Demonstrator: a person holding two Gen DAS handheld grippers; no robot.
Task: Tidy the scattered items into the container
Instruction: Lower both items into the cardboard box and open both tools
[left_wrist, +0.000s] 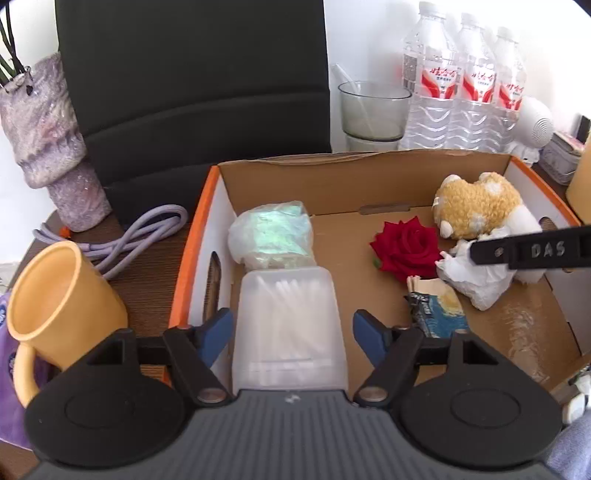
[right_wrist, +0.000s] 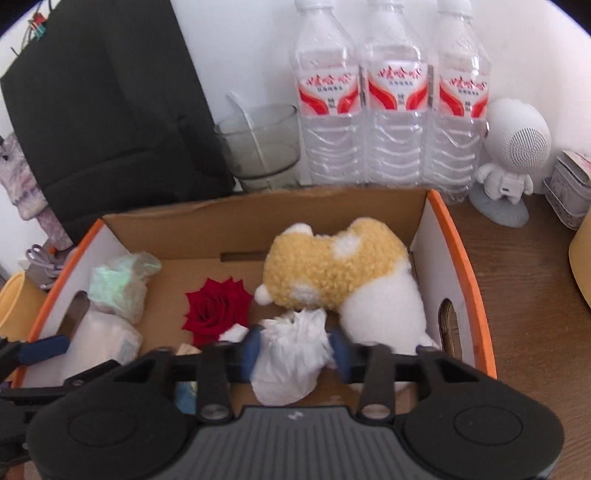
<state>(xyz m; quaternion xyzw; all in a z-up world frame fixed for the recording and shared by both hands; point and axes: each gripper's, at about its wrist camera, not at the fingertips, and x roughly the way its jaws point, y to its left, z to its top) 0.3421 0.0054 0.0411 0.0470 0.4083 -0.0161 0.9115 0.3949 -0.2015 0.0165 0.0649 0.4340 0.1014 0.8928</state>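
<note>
Both grippers hang over the box (left_wrist: 369, 177) on the surface (right_wrist: 535, 295). Left gripper (left_wrist: 291, 328): fingers released, apart w/ swab case (left_wrist: 288, 325) between, in box. Right gripper (right_wrist: 295, 350): fingers released, flanking tissue wad (right_wrist: 291, 354). Also in box: plush (right_wrist: 332, 266), bag (left_wrist: 273, 236), rose (left_wrist: 404, 247).

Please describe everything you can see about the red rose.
The red rose is a single open bloom, with a green bit at its base and no long stem visible. It lies on the floor of the cardboard box, near the middle, beside the plush toy and crumpled white tissue. No gripper touches it.
</note>
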